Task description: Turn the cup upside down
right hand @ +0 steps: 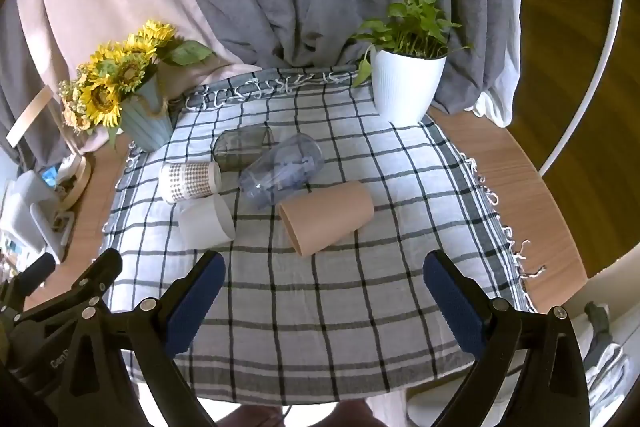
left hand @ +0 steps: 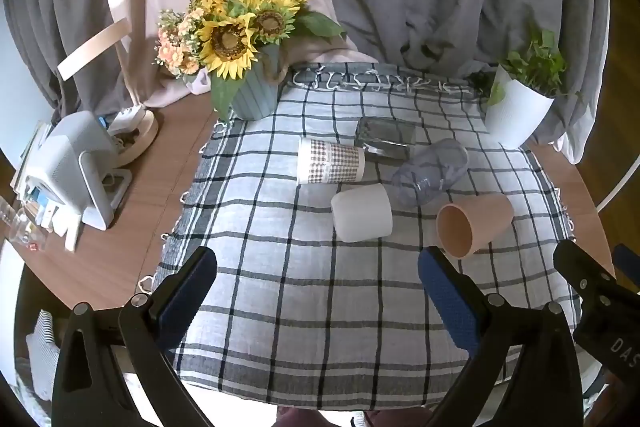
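Several cups lie on their sides on a checked cloth [left hand: 304, 307]. A tan cup [left hand: 474, 225] [right hand: 326, 221] lies nearest, its mouth toward me. A white cup [left hand: 362, 213] [right hand: 206, 221], a checked-pattern cup [left hand: 330, 161] [right hand: 190, 181], a clear bluish cup [left hand: 430, 171] [right hand: 282, 169] and a dark glass cup [left hand: 384, 139] [right hand: 242, 147] lie behind. My left gripper [left hand: 318, 269] and right gripper [right hand: 324, 273] are both open and empty, hovering above the cloth short of the cups.
A sunflower vase [left hand: 248, 83] [right hand: 138, 107] stands at the cloth's back left, a white potted plant [left hand: 516, 107] [right hand: 404, 87] at back right. Grey and pink curtains hang behind. A lamp base and white devices [left hand: 76, 171] sit on the wooden table to the left.
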The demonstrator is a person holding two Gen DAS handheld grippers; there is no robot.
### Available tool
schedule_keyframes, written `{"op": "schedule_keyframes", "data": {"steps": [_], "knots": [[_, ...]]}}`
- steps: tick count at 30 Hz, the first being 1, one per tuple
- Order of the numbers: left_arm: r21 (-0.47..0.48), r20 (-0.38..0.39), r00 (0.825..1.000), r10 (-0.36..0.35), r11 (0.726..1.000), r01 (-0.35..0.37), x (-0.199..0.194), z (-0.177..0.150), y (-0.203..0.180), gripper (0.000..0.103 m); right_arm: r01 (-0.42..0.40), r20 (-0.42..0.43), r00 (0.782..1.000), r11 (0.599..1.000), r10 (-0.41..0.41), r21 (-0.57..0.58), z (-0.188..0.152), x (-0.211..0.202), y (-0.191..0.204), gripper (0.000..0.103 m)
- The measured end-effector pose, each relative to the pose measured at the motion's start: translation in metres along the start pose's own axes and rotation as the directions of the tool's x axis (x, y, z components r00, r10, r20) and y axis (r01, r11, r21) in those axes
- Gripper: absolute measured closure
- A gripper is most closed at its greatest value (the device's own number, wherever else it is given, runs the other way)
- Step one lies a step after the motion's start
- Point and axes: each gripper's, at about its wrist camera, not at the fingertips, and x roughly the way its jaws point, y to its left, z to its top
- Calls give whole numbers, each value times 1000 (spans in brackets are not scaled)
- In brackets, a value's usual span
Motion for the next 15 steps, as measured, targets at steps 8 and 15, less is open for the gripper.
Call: {"op": "schedule_keyframes", "data": {"steps": [8,15], "knots": [[3,-9,1000,2,1000,-2,2,-1,-1,0,-3,-7,1000,1000,3,3,0,2,-2,3],[1,-15,1000,14,1000,-14,3,-1,0,0,-2,-9,1000,1000,2,0,-1,2,-1,3]]}}
